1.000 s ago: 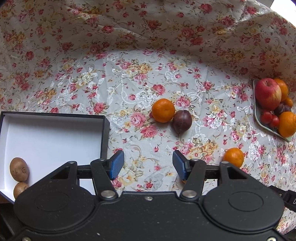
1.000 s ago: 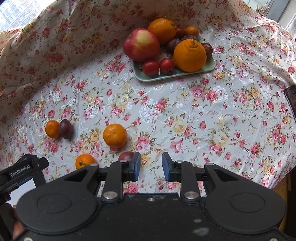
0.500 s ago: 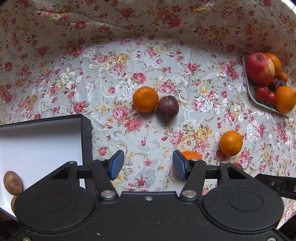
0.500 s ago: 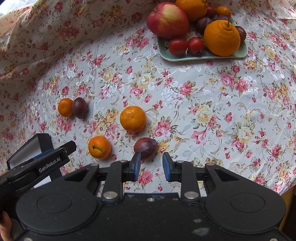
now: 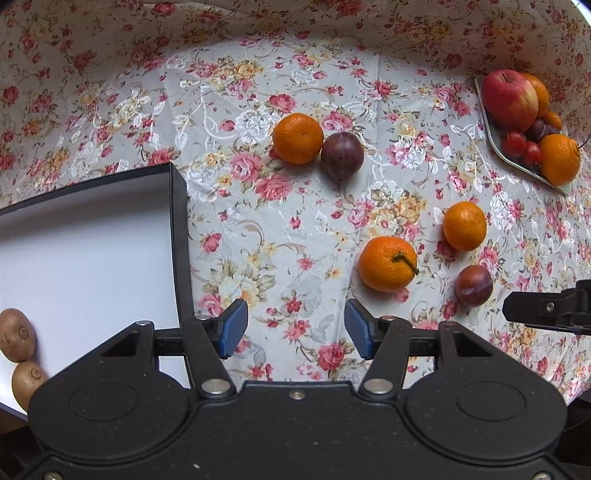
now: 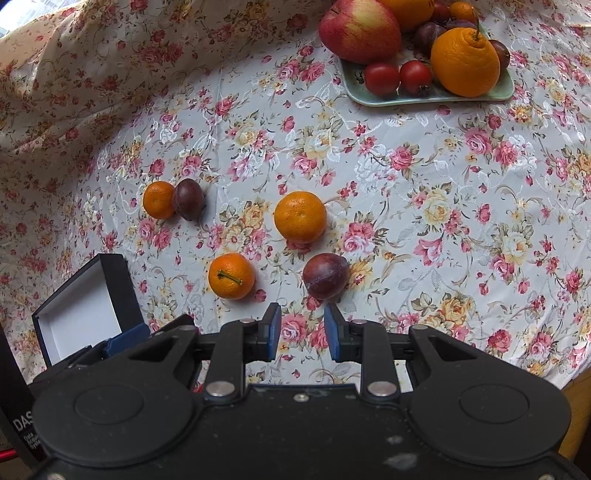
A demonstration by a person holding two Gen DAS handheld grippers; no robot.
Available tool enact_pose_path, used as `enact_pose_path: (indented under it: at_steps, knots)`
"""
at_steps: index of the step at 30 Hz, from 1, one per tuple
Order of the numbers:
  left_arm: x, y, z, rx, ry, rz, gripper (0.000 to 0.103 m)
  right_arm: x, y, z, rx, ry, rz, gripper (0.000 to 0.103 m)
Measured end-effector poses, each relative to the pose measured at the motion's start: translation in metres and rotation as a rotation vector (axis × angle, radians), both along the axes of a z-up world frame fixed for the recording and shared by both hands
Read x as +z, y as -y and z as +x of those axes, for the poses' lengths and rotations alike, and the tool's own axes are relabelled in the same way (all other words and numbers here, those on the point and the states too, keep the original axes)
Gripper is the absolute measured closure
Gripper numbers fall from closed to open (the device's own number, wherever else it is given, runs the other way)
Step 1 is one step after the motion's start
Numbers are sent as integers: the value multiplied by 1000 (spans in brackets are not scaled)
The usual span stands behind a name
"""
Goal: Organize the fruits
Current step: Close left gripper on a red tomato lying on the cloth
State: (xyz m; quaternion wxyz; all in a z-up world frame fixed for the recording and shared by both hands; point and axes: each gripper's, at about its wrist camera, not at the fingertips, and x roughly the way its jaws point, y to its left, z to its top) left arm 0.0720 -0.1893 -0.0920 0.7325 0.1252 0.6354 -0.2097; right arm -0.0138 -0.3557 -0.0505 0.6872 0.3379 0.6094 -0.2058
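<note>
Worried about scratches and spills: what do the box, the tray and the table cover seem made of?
Box: likely stiff cardboard, matte black outside, plain white inside, thin straight walls. Tray: probably glazed ceramic or melamine, pale green, with a smooth rim. Table cover: woven fabric with a satin sheen, creases and a printed rose pattern.

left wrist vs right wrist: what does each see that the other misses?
Left wrist only: two kiwis in the white-lined black box, and the open left gripper.

Right wrist only: the right gripper, open, nearest a plum.

Both: three mandarins and two plums loose on the floral cloth, the box, and the green tray with apple, tomatoes and oranges.
</note>
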Motion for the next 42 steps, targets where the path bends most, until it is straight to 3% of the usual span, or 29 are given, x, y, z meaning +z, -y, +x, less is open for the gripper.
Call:
enact_pose_path:
  at_steps: [12,22,33,40,42]
  knots:
    - [-2,-19,-36,-24,-28,-12,42,8,-20,-28,-53,21,19,74]
    - [-13,-21,-55,-39,-35,30,42,14,-27,-42,-62,38,-39,74]
    - [-31,-15,-61,-32,-93,61,42,12,-24,-41,-88,47,-12,74]
    - [-38,-15,-63,-26,-81,78,60,9,-22,-41,-106,39,-1,74]
    - [-36,-16,-62,-24,-83,57,60,9,-22,-41,-112,41,-1,74]
